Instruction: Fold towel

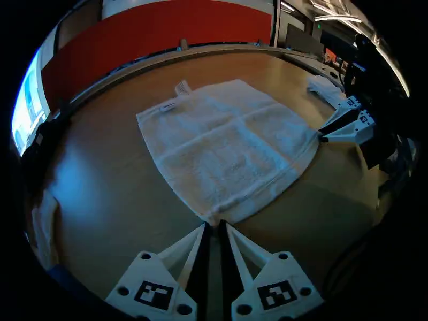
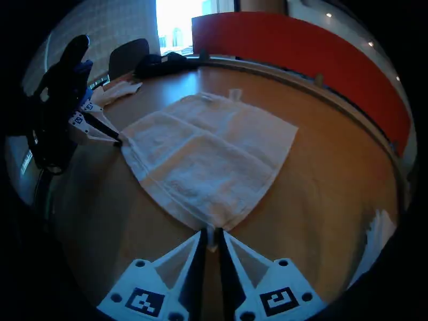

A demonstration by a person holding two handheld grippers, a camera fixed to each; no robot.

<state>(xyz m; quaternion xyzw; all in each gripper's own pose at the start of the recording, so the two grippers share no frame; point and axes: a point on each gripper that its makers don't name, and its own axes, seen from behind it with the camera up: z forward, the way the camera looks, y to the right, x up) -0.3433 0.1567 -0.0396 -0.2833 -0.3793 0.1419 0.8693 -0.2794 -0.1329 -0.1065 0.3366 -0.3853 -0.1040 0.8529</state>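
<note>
While the towel (image 1: pixel 230 144) lay spread flat on the table (image 1: pixel 107 187) right ahead, the left tongs (image 1: pixel 214 223) and right tongs (image 2: pixel 211 231) each pinched a near corner tight, guessing so that edge could lift evenly for folding.

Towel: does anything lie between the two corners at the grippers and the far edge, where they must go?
Nothing visible does. The towel lies flat on the wooden table, its top bare up to the far edge. The left gripper and right gripper each pinch a near corner.
</note>
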